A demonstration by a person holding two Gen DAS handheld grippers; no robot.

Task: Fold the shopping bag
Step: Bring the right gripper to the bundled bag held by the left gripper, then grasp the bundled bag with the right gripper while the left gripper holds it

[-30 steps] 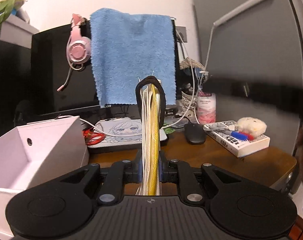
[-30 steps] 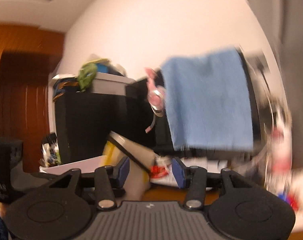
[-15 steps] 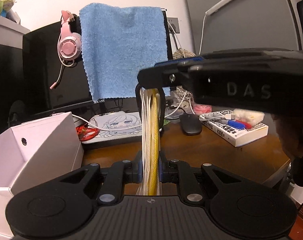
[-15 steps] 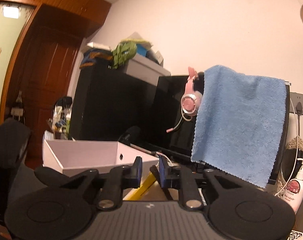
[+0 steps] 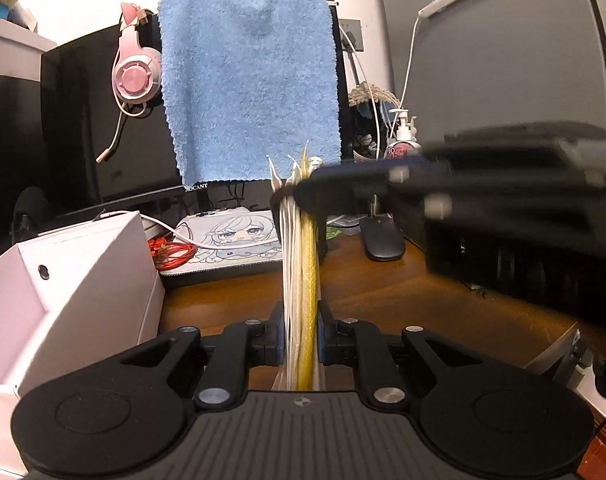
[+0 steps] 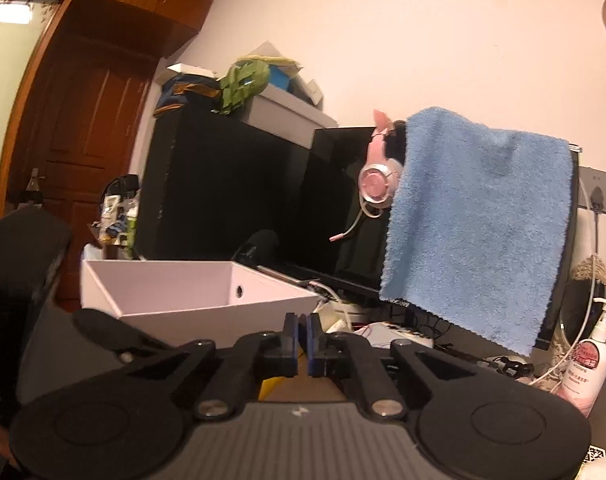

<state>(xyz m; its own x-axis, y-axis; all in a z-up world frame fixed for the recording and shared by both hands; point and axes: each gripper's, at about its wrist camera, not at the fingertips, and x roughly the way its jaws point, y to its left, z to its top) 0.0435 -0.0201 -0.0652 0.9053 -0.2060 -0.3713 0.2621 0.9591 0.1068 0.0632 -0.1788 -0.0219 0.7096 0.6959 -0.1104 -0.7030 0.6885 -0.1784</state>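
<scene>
The shopping bag, pressed flat into cream and yellow layers, stands edge-on above the wooden desk, clamped low down by the left gripper. The right gripper has its jaws closed at the bag's top, apparently on the dark handle. To fold cleanly, I judge the top should come down with the layers kept aligned, clear of the white box at the desk's left edge.

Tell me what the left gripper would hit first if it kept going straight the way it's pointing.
Probably the right gripper, which crosses just ahead, at the top of the folded shopping bag that the left gripper clamps. Behind that hangs the blue towel; depth is unclear.
</scene>
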